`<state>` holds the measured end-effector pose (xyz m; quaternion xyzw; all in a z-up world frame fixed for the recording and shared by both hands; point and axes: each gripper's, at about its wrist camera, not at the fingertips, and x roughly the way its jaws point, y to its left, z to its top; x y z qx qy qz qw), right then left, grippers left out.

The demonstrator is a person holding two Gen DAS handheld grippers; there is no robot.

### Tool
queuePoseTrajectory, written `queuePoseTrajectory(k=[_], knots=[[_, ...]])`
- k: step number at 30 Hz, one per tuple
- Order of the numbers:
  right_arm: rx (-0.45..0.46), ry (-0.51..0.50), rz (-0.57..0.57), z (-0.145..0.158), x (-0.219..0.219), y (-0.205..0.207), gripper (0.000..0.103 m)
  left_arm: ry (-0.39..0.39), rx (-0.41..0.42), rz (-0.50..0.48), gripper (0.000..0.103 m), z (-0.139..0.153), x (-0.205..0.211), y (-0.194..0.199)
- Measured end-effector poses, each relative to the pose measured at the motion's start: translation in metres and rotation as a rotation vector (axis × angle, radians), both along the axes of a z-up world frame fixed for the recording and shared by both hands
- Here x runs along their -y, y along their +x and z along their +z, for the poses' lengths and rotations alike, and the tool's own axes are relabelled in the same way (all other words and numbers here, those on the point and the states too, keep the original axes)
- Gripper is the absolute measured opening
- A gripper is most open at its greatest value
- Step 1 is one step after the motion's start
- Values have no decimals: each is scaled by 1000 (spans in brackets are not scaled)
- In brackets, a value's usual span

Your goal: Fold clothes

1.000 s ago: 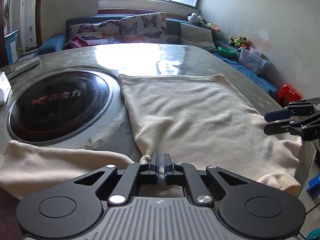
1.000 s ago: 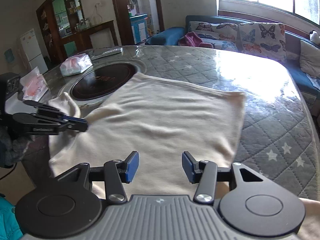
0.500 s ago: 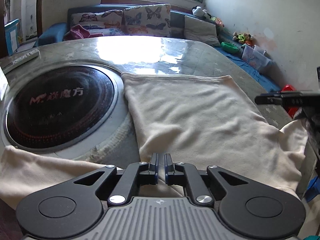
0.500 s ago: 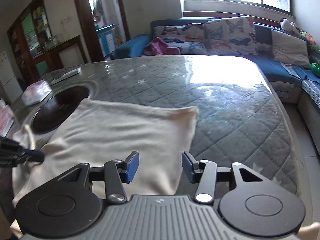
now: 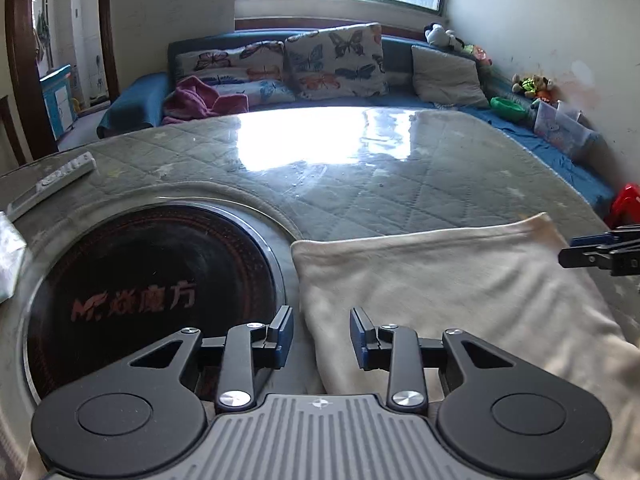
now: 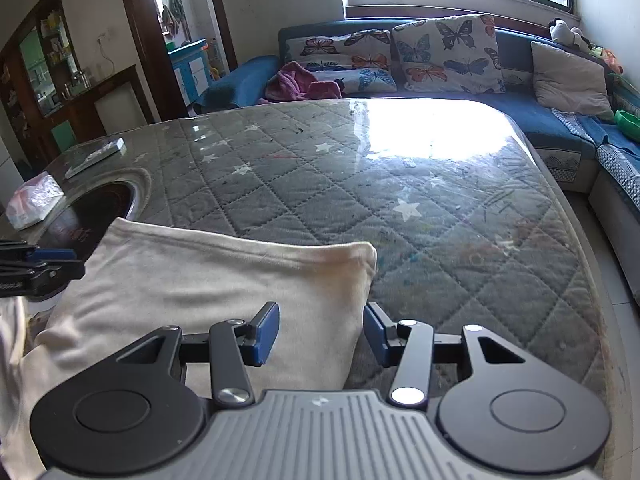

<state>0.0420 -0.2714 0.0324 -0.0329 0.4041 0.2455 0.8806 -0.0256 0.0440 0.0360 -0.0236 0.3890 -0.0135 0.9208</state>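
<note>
A cream garment (image 5: 448,280) lies flat on the glass-topped quilted table (image 5: 360,184), its folded far edge running left to right. My left gripper (image 5: 320,336) is open and empty, its jaws straddling the garment's left edge beside the black round cooktop (image 5: 152,280). My right gripper (image 6: 320,328) is open and empty, low over the garment's (image 6: 208,280) right edge near its far right corner. Each gripper shows at the other view's edge: the right one in the left wrist view (image 5: 600,250), the left one in the right wrist view (image 6: 36,266).
A remote (image 5: 52,184) and a tissue pack (image 6: 34,200) lie at the table's far left. A blue sofa with butterfly cushions (image 5: 332,64) stands behind the table. A red stool (image 5: 626,200) is at the right. The table's rim (image 6: 592,320) is close on the right.
My left gripper has opened, letting go of the garment's near edge, and moved forward. Both grippers have advanced; the garment's near part is now folded over, so it looks shorter.
</note>
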Motion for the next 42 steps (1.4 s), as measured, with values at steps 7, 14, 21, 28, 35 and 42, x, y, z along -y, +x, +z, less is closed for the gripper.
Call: queuePoseTrajectory(k=[7,14,21,28,35,42], knots=[[-10,-14,-25,-6,-6,18,34,-6,10,-10,11,-8,-3,16],[21,-69,-13,-6,-20,35,8,21,39,6,3,-6,-10,21],[56,-115,9,-8,-47,60,6,45,45,32,2,-4,-24,42],[77,-134,21,-4,-58,71,16,28,37,68,3,-2,-36,54],[116,-113,150,11,-65,25,43,-53,46,-43,4,12,-5,46],[117,-133,325,7,-85,-38,52,-51,34,-117,4,4,30,49]])
